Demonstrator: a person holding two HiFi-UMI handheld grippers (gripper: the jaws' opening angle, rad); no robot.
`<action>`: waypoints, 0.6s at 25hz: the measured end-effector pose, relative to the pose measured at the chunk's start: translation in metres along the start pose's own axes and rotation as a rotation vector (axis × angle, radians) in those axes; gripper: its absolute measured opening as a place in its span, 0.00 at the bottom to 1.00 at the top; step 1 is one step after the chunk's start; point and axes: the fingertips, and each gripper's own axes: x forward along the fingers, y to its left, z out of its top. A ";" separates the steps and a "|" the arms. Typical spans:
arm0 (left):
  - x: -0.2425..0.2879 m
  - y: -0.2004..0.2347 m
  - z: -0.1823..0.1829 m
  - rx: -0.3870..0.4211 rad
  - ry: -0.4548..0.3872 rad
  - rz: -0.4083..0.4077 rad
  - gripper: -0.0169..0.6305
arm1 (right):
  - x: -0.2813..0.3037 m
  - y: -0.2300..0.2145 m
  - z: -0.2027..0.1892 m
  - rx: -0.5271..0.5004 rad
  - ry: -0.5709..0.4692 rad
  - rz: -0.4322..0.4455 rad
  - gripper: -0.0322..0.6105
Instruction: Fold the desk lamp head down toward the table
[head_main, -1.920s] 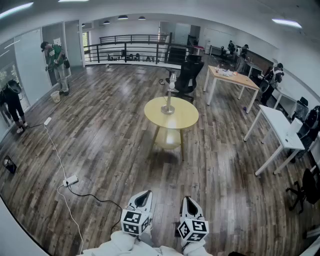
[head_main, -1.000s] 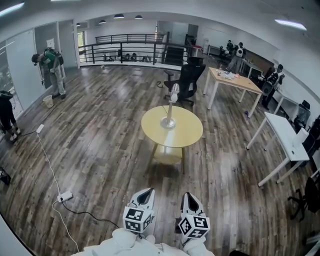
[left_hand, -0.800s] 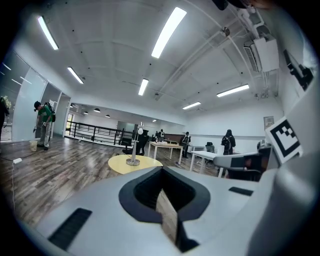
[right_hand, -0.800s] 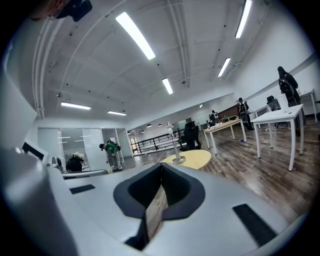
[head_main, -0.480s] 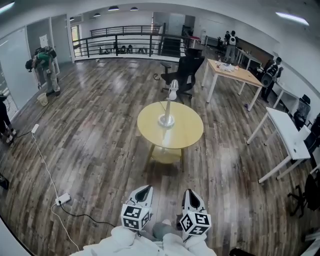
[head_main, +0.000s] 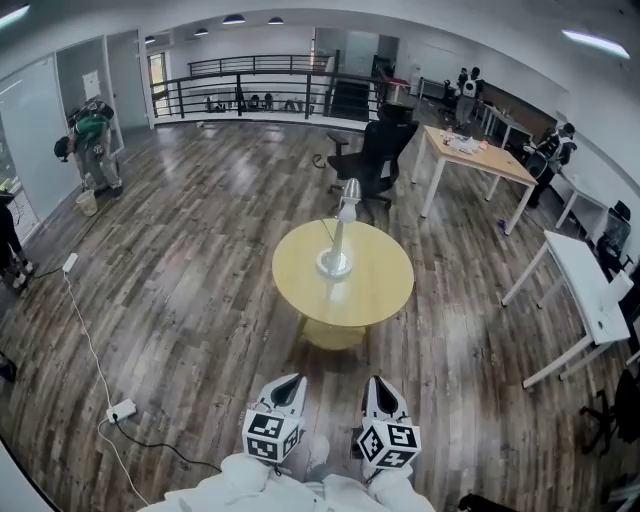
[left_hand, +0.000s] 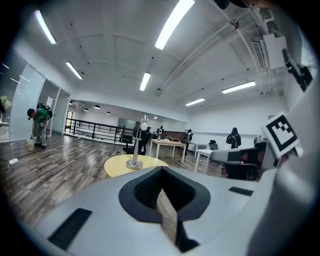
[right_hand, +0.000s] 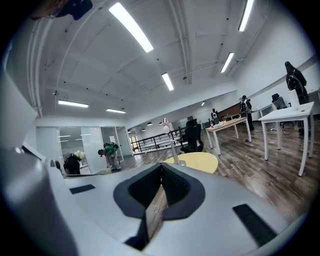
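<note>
A silver desk lamp (head_main: 336, 240) stands upright on a round yellow table (head_main: 375, 292), with its head (head_main: 350, 190) raised at the top of the stem. The table is a few steps ahead of me. Both grippers are held low in the head view, well short of the table: the left gripper (head_main: 288, 386) and the right gripper (head_main: 377, 388) are both shut with nothing in them. In the left gripper view, the lamp (left_hand: 135, 150) and table (left_hand: 117, 165) show beyond the shut left gripper (left_hand: 163, 196). In the right gripper view, the lamp (right_hand: 170, 134) rises past the shut right gripper (right_hand: 158, 199).
A black office chair (head_main: 376, 150) stands just behind the table. A wooden desk (head_main: 478, 158) and a white desk (head_main: 583, 290) are to the right. A power strip (head_main: 121, 409) with a cable lies on the floor at left. People stand at the far left (head_main: 86, 140).
The table and lamp have come nearer and lower in the head view as I walk toward them. Both grippers stay shut and keep their place at the bottom.
</note>
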 end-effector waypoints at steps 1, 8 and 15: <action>0.011 0.005 0.005 -0.001 -0.001 0.007 0.02 | 0.012 -0.003 0.006 -0.001 -0.002 0.008 0.07; 0.087 0.034 0.032 -0.011 -0.010 0.038 0.02 | 0.096 -0.029 0.035 -0.023 0.005 0.051 0.07; 0.158 0.056 0.046 -0.027 -0.010 0.055 0.02 | 0.163 -0.068 0.052 -0.010 0.011 0.050 0.07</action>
